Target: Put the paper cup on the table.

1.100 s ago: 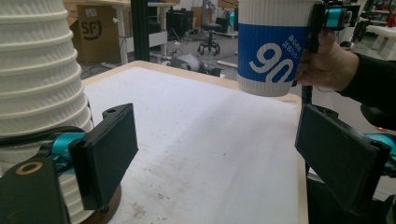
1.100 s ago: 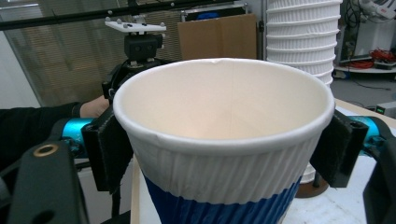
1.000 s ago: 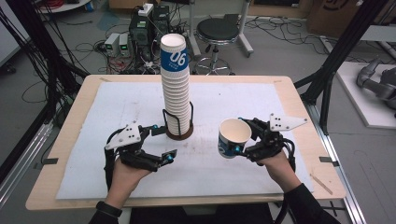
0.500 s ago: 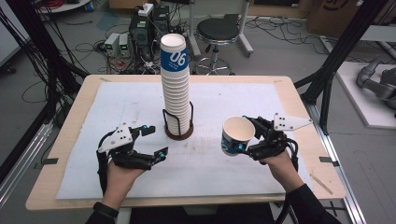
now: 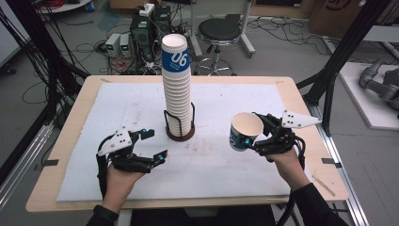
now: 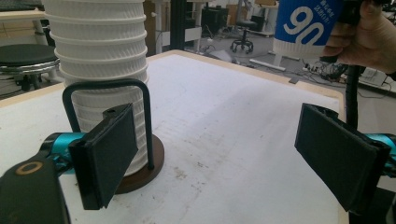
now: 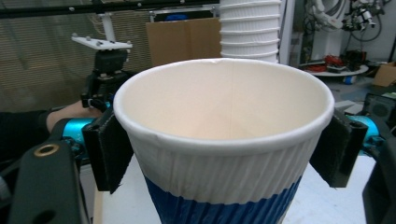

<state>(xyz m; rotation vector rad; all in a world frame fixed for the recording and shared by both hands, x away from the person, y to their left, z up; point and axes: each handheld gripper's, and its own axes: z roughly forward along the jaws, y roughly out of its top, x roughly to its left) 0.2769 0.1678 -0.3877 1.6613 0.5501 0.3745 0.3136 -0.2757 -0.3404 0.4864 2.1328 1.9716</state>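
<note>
A tall stack of white ribbed paper cups (image 5: 177, 89), the top one with a blue band, stands in a black wire holder on a round brown base (image 5: 179, 134) at mid-table. My right gripper (image 5: 247, 136) is shut on a single paper cup (image 5: 245, 131), held above the table right of the stack and tilted with its mouth up and leftward. In the right gripper view both pads press the cup (image 7: 224, 140) just under its rim. My left gripper (image 5: 156, 145) is open and holds nothing, low over the table left of the holder (image 6: 140, 158).
A white sheet (image 5: 211, 165) covers the wooden table (image 5: 301, 94). Beyond the far edge are a stool (image 5: 225, 33), electronics boxes (image 5: 141, 33) and cables on the floor. Black frame posts (image 5: 339, 61) rise at the right.
The right gripper has shifted the cup slightly right and up. The left gripper has drifted a little left, away from the holder, and stays open.
</note>
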